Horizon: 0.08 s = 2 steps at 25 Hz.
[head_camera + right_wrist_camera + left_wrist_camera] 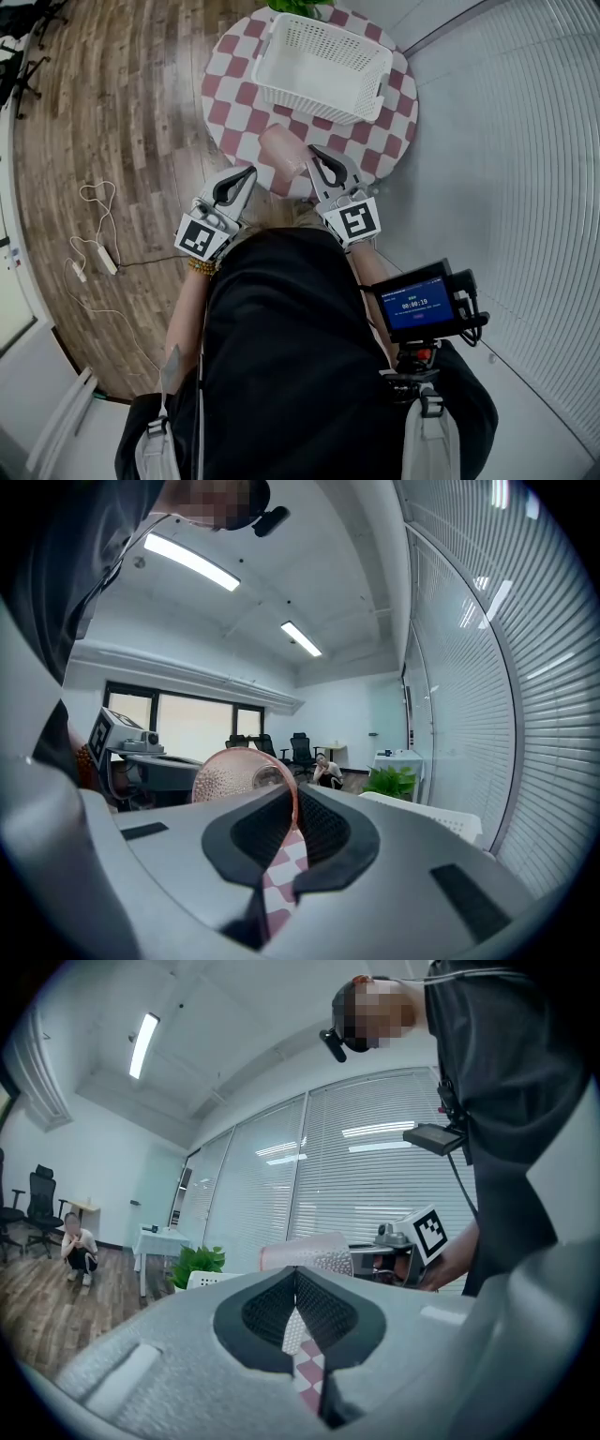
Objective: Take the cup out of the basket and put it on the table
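Note:
A pink textured cup (281, 150) hangs tilted over the near edge of the round table with its pink-and-white checked cloth (234, 103). My right gripper (317, 159) is shut on the cup's rim. In the right gripper view the rim (234, 775) sits pinched between the dark pads of the gripper (289, 832). The white plastic basket (309, 101) stands empty farther back on the table. To the left of the cup, my left gripper (246, 176) is shut with nothing in it. In the left gripper view, the cup (305, 1252) shows beyond the closed left gripper (295, 1312).
A green plant (298, 7) stands behind the basket. Window blinds run along the right side. On the wooden floor at the left lie a power strip and cables (98, 253). A monitor (422, 300) is mounted at the person's chest. Far off, someone crouches (77, 1246).

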### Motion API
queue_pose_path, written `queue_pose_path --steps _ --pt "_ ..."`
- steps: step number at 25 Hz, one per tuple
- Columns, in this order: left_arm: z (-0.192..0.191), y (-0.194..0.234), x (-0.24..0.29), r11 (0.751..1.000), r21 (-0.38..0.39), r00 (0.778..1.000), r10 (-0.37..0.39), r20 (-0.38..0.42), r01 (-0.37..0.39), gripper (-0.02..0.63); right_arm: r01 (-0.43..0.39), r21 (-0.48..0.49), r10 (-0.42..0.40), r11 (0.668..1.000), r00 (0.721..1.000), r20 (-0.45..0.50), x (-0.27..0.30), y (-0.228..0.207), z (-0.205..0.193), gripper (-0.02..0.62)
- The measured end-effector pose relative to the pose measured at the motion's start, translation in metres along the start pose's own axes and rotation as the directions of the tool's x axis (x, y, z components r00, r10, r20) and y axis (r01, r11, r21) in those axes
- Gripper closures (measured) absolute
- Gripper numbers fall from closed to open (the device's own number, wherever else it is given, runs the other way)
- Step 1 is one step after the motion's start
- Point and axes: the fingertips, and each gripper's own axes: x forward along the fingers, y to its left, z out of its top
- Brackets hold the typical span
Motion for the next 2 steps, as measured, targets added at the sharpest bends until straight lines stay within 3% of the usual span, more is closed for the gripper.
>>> queue_pose_path --steps 2 --pt "0.0015 -0.0022 0.0029 1.0 0.002 1.0 -0.01 0.005 0.01 0.601 0.007 -0.007 -0.007 1.0 1.0 -0.011 -0.0021 -0.0029 0.0007 0.572"
